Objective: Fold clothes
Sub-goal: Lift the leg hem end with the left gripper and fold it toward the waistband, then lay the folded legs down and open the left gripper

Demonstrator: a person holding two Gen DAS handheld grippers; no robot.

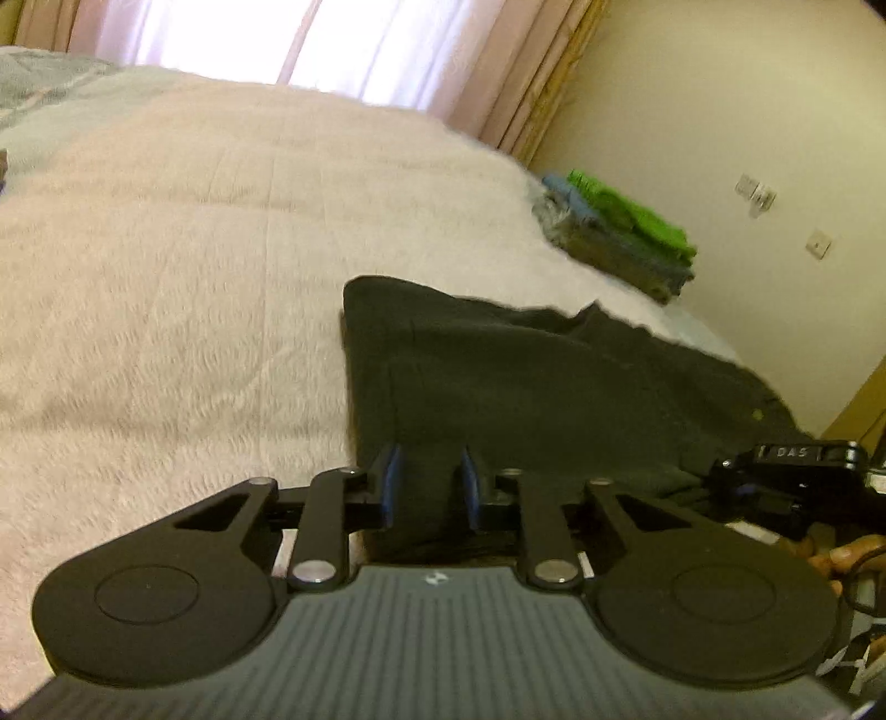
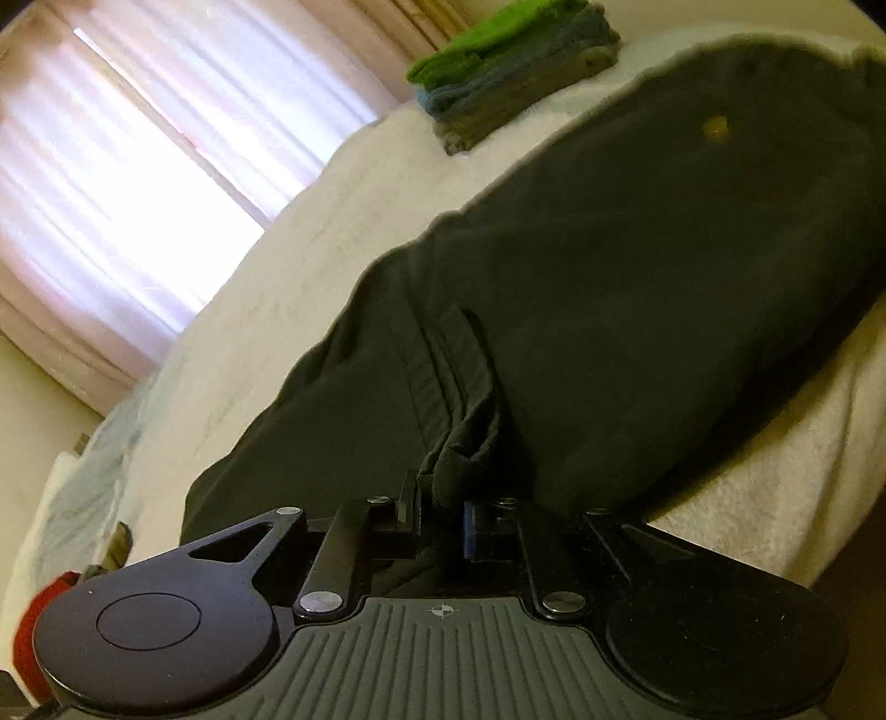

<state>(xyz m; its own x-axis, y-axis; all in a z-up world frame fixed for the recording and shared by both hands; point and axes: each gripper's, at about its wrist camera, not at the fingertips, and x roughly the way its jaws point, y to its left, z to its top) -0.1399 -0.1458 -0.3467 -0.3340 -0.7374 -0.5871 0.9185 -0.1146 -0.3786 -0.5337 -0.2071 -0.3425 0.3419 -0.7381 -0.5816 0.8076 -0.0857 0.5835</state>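
Observation:
A dark grey garment (image 1: 554, 376) lies spread on the bed's fluffy pale blanket (image 1: 194, 277). In the left wrist view my left gripper (image 1: 427, 484) is at the garment's near edge, and dark fabric fills the narrow gap between its blue-padded fingers. In the right wrist view my right gripper (image 2: 441, 512) is shut on a bunched fold of the same garment (image 2: 637, 277), which stretches away with a small yellow mark (image 2: 717, 127) on it. The right gripper's body (image 1: 803, 459) shows at the right edge of the left wrist view, with a hand (image 1: 841, 554) below it.
A stack of folded clothes (image 1: 626, 232), green on top of blue and grey, sits at the bed's far corner (image 2: 498, 72). Curtains (image 1: 360, 50) cover a bright window behind the bed. Wall sockets (image 1: 756, 194) are on the right wall. A red object (image 2: 39, 626) lies low at the left.

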